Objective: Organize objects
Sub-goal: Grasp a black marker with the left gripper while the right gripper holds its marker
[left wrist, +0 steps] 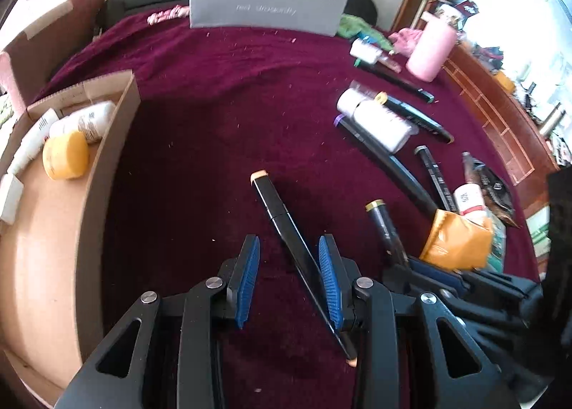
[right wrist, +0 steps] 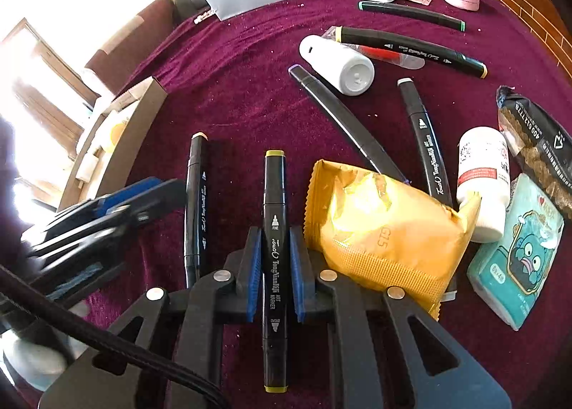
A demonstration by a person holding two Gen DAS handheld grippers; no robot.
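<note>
A black marker with peach caps (left wrist: 286, 227) lies on the maroon cloth, slanting between the blue pads of my open left gripper (left wrist: 289, 248) and touching the right pad. It also shows in the right wrist view (right wrist: 196, 201), beside the left gripper (right wrist: 107, 209). My right gripper (right wrist: 274, 241) has its pads close on both sides of a black marker with olive caps (right wrist: 274, 266); a thin gap shows on each side. That marker and the right gripper also show in the left wrist view (left wrist: 386, 230).
A cardboard box (left wrist: 107, 166) at left holds an orange jar (left wrist: 66, 155) and white bottles. Several markers, a white bottle (right wrist: 338, 64), an orange packet (right wrist: 386, 230), a white pill bottle (right wrist: 482, 176), a teal tissue pack (right wrist: 514, 259) and a pink cylinder (left wrist: 430, 48) lie at right. A grey box (left wrist: 264, 5) stands at the back.
</note>
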